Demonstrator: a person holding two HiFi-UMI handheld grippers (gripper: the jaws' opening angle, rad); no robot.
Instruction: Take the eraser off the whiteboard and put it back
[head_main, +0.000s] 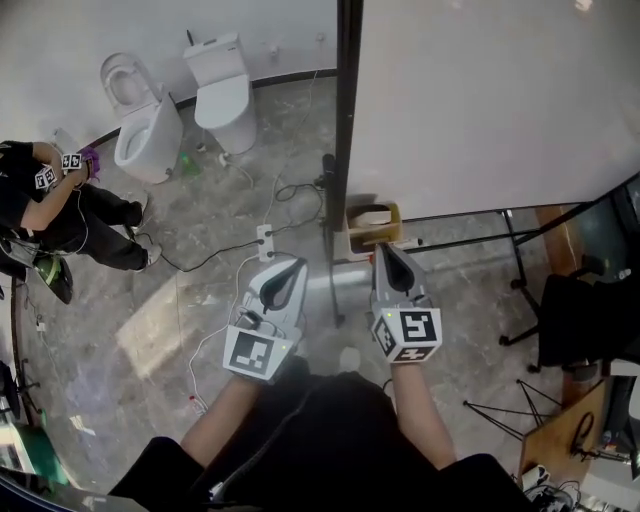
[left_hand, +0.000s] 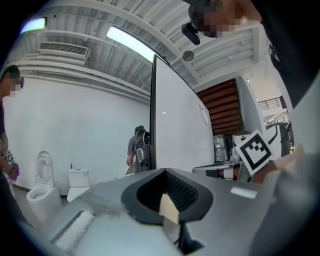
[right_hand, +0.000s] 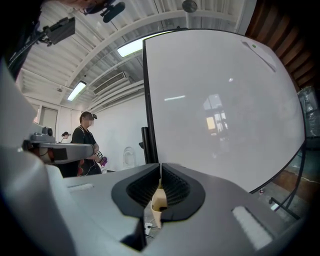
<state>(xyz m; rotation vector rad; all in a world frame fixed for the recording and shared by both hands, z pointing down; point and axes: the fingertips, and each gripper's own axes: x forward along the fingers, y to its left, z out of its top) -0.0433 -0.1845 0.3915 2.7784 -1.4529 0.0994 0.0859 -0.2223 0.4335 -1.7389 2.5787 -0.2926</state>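
The person holds both grippers out level, side by side. The left gripper (head_main: 289, 264) has its fingers (left_hand: 186, 189) together, the dark ribbed pads meeting at the tips. Only a cream tab shows low in the hollow behind them. The right gripper (head_main: 386, 250) is the same: its fingers (right_hand: 174, 186) are pressed shut along a thin seam, with nothing caught between them.

Straight ahead of the right fingers stands the large white whiteboard with a black frame (head_main: 480, 100). Its black edge post (head_main: 345, 120) rises between the two sets of fingers, so most of the board lies ahead and to the right. The right gripper view shows only a bare board face with light reflections. The bottom rail is cut off behind the gripper body.

From the head view, a small yellow-rimmed block with a pale top (head_main: 372, 226) sits at the board's lower left corner, just beyond the right fingertips and apart from them. It may be the eraser, but it is too small and too steeply seen for me to be sure.

Ahead and left of the left fingers, well apart, stand two white ceramic toilets (head_main: 224, 92). A white power strip (head_main: 266, 241) lies on the grey marble floor (head_main: 190, 310) just ahead of those fingers. Far to their left a crouching person in black (head_main: 50, 205) is partly cut off by the frame.
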